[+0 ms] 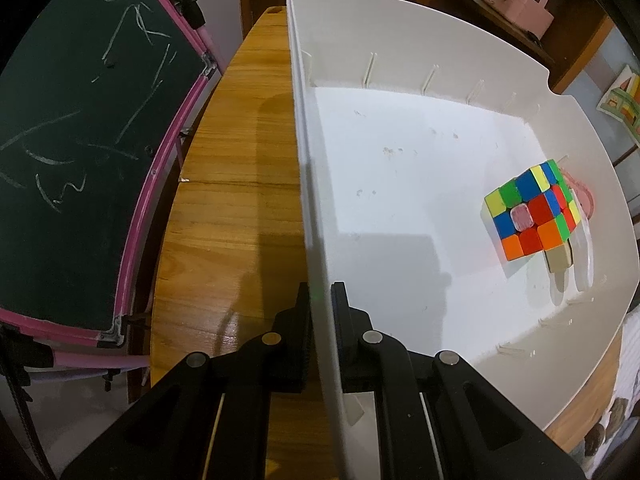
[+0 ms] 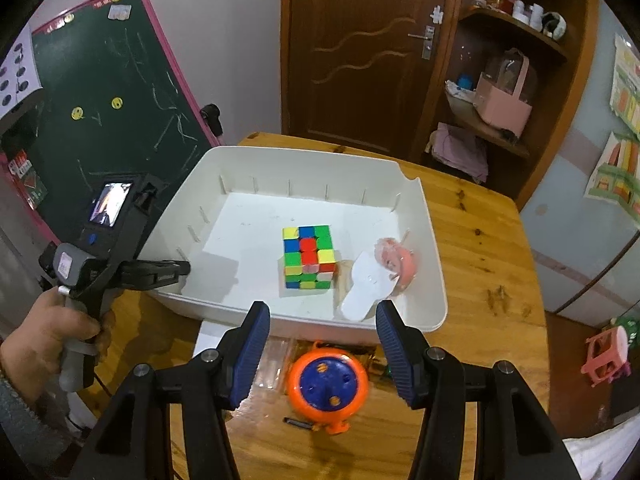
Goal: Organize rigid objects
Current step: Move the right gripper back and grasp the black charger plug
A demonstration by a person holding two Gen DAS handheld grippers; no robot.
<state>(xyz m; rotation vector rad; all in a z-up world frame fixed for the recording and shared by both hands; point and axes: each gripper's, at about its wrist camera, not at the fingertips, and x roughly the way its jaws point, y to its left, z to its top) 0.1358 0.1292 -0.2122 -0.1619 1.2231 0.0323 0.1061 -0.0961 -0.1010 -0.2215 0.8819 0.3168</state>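
A white plastic bin stands on the wooden table. Inside it lie a Rubik's cube and a pink and white toy beside the cube. My left gripper is shut on the bin's left wall; it also shows in the right wrist view. My right gripper is open, above an orange and blue round toy that lies on the table in front of the bin.
A green chalkboard with a pink frame stands left of the table. A wooden door and shelves are behind. A small dark stick lies by the round toy. A pink toy sits on the floor at right.
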